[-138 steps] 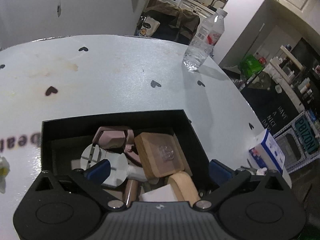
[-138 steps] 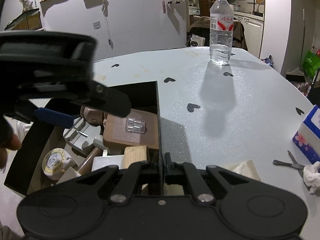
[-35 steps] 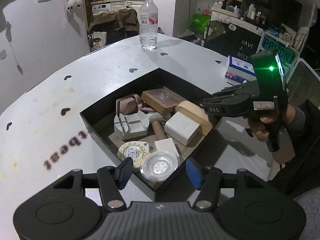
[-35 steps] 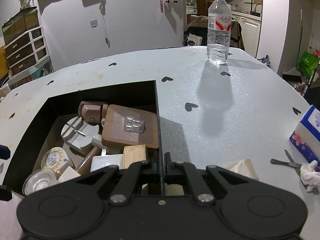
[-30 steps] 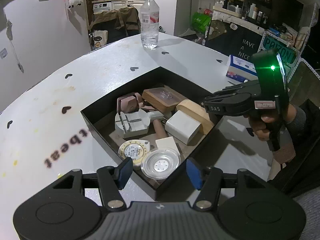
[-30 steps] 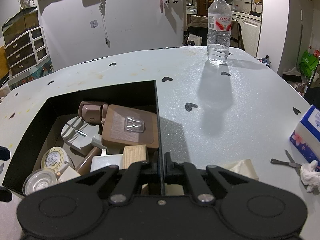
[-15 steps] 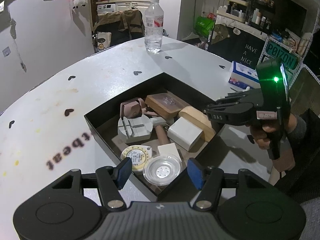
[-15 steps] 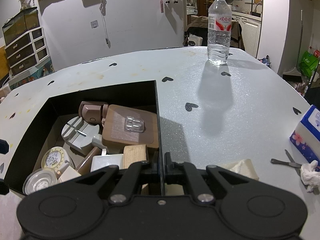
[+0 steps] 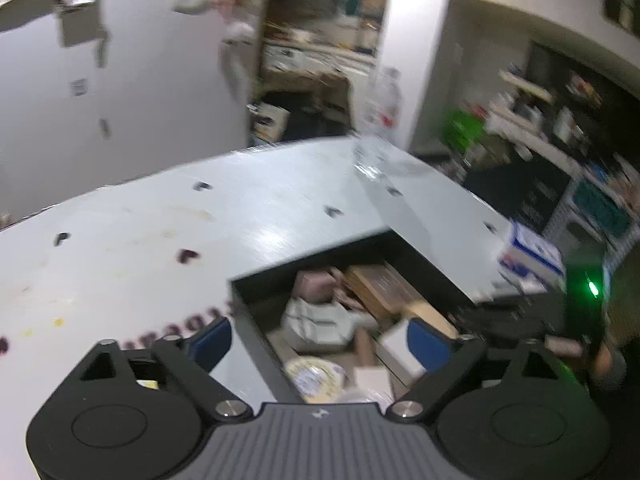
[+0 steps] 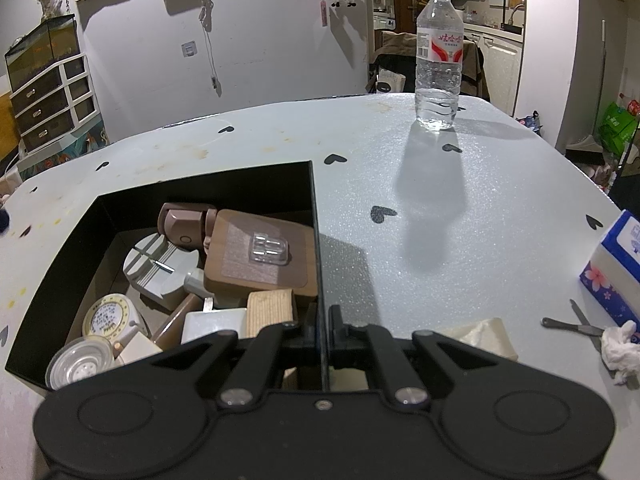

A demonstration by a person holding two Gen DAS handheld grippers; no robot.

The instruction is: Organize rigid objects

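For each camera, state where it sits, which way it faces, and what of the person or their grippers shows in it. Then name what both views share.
Left wrist: sits on the left gripper, jaws wide and holding nothing, facing down across the black box; blurred; the right gripper's green light shows.
Right wrist: sits on the right gripper, shut on the box wall, facing the water bottle.
Shared: box, bottle, heart-print table.

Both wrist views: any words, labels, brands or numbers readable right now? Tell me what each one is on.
Nothing reads for certain.
Water bottle label: red Chinese characters, too small to read.
Yellow-rimmed disc in the black box: fine print, too small.
Tissue pack: lettering illegible at the picture's edge.
Table, left wrist view: dark lettering near the box, blurred.
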